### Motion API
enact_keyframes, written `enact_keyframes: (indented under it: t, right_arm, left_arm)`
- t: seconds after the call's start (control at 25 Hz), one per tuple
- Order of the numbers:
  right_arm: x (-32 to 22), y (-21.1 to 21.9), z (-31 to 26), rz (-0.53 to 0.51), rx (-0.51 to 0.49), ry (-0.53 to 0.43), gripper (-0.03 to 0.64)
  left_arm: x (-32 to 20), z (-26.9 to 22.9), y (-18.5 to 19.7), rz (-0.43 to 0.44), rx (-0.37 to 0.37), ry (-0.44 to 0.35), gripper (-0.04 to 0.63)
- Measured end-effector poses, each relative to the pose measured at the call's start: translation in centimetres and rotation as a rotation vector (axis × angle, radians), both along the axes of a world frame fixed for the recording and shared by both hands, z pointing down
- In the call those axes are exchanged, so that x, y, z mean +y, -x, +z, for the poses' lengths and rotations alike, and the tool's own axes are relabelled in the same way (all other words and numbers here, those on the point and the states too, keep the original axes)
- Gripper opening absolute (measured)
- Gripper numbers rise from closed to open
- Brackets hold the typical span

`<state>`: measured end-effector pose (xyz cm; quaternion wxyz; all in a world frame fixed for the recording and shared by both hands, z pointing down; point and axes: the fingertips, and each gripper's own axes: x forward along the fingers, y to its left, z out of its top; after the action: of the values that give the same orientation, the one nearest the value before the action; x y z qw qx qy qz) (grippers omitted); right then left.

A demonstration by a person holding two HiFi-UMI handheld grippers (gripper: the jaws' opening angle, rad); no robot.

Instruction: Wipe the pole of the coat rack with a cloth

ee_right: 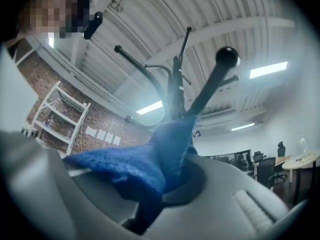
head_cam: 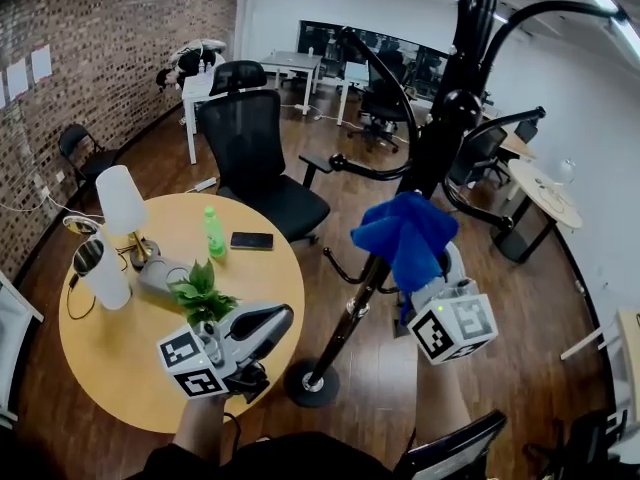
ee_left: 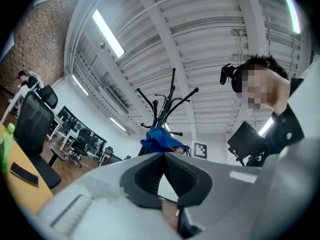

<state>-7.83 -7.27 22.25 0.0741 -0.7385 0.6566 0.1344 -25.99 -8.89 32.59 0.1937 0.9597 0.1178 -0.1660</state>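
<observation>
Coat rack pole [head_cam: 352, 318] slants up from lower centre to the upper right. The blue cloth [head_cam: 405, 230] lies against it mid-frame, pinched in the right tool [ee_right: 160, 194]. The left tool [head_cam: 262, 330], at lower left, is closed and empty. Wiping looks to be underway; the next move calls for sliding the cloth along the pole.
</observation>
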Motion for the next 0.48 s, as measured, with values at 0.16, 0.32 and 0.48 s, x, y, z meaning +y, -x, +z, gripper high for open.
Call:
enact_keyframes:
  t: [0.16, 0.32, 0.48]
  right_arm:
    - [-0.6, 0.2, 8.9, -0.048, -0.12, 0.151, 0.025]
    - [-0.9, 0.7, 20.4, -0.076, -0.295, 0.389, 0.025]
    - [0.3, 2.2, 25.2, -0.15, -0.532, 0.429, 0.025]
  left_arm:
    - [0.5, 0.5, -0.6, 0.022, -0.013, 0.01, 0.002]
    - [1.1, 1.1, -0.9, 0.043, -0.028, 0.026, 0.002]
    - [1.6, 1.6, -1.0, 0.049, -0.041, 0.039, 0.002]
